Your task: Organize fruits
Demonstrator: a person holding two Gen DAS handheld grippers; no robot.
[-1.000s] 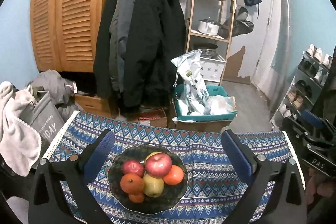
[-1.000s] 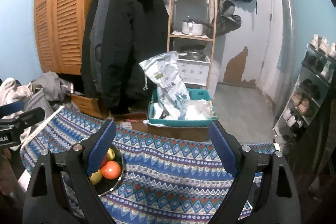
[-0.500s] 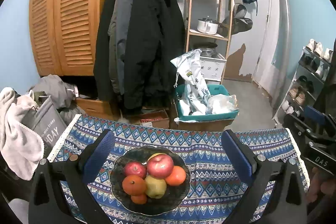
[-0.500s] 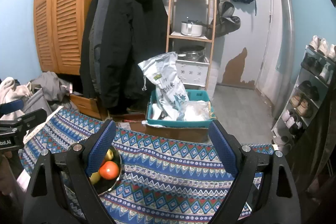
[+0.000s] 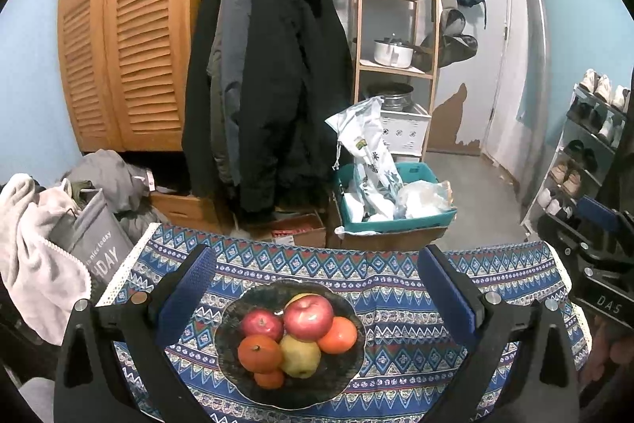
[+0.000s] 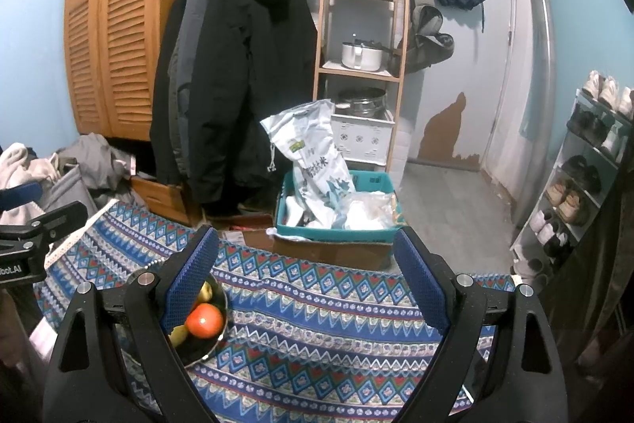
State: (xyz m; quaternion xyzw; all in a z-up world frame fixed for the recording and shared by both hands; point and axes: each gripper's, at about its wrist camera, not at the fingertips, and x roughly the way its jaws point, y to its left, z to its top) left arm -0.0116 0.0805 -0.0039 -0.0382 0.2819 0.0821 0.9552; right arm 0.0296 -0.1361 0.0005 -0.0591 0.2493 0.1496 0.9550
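Note:
A dark bowl (image 5: pixel 233 375) sits on the blue patterned tablecloth (image 5: pixel 396 304). It holds two red apples (image 5: pixel 308 318), a yellow pear (image 5: pixel 300 355) and several oranges (image 5: pixel 259 353). My left gripper (image 5: pixel 315 288) is open and empty, its fingers wide on either side above the bowl. My right gripper (image 6: pixel 305 280) is open and empty over the cloth, to the right of the bowl (image 6: pixel 210 347); its left finger (image 6: pixel 190 280) hides part of the bowl, where an orange (image 6: pixel 204 320) shows.
Beyond the table edge stand a teal crate (image 5: pixel 396 221) with bags, hanging dark coats (image 5: pixel 273 86), a wooden shelf (image 5: pixel 396 26) and a shoe rack (image 5: pixel 586 161). A grey bag and blanket (image 5: pixel 59 236) lie left. The right gripper shows at the left view's right edge (image 5: pixel 598 264).
Both grippers have risen and drawn back slightly; the bowl sits a little lower in the left view. Both stay open and the fruit has not moved.

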